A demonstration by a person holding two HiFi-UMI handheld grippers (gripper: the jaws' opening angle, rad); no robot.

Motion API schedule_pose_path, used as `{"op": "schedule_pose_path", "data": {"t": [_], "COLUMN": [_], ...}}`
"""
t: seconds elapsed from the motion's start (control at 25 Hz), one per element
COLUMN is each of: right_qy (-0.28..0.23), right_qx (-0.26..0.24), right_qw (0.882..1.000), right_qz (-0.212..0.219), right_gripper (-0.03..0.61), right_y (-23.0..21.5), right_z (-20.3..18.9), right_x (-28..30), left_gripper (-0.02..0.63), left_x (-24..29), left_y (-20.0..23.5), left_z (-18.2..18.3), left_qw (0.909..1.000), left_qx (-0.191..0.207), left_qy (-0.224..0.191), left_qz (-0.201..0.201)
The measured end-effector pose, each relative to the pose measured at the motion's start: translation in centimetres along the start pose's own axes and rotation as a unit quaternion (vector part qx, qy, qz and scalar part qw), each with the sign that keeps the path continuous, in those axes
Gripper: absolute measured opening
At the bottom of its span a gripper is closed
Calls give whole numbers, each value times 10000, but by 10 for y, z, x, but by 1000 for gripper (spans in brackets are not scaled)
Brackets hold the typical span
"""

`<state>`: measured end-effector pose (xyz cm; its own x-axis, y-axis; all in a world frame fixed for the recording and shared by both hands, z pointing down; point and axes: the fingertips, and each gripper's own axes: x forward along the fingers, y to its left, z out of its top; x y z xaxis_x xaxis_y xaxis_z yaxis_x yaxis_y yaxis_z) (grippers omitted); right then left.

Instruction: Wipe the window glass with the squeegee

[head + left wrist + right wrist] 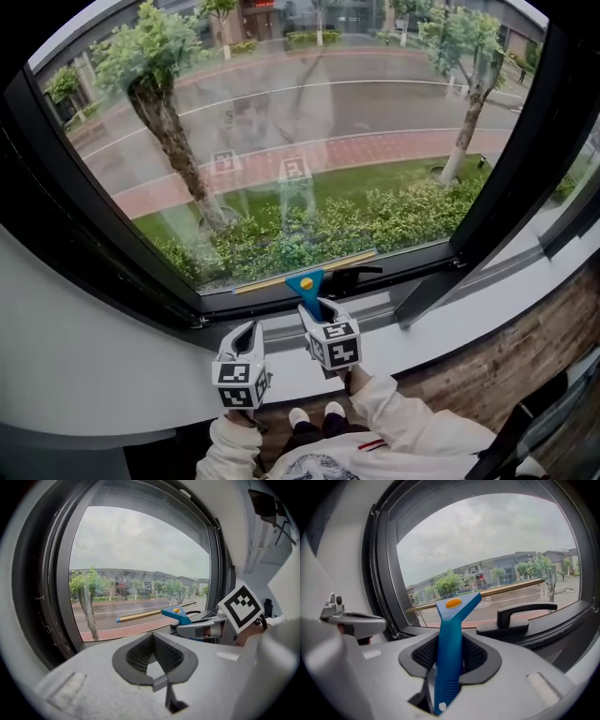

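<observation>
The squeegee (305, 282) has a blue handle and a long yellow-edged blade (309, 271) lying against the bottom edge of the window glass (309, 122). My right gripper (315, 315) is shut on the blue handle (449, 644), which stands upright between its jaws, with the blade (497, 590) across the lower pane. My left gripper (248, 339) hangs to the left of it over the sill, jaws shut and empty (153, 658). From the left gripper view the squeegee (177, 615) and the right gripper (206, 630) appear to the right.
A black window handle (361, 275) lies on the lower frame just right of the squeegee, close behind it in the right gripper view (520, 616). A white sill (441, 323) runs below the black frame (56, 216). Wooden floor (534, 342) lies at the right.
</observation>
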<state>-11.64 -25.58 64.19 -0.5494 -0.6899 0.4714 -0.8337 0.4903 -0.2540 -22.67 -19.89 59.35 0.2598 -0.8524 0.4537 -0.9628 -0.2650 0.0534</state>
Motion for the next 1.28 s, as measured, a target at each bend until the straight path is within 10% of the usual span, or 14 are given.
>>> {"op": "schedule_pose_path", "data": {"t": [0.68,1.28], "right_qy": [160,-205], "right_qx": [427,482], "right_qw": [9990,9984], "right_qz": [-38,-234], "right_gripper": [132,133], "right_y": [-12,148], "right_z": [-99,-216], "right_x": [-189,-394], "left_gripper": [0,0], "left_x": [-104,-360], "left_y": [-67,-149], "left_z": [-93,-194], "left_qw": [9993,9975], "left_qx": [363,156], "left_qy": [60,-570], "left_qz": [-104,-386]}}
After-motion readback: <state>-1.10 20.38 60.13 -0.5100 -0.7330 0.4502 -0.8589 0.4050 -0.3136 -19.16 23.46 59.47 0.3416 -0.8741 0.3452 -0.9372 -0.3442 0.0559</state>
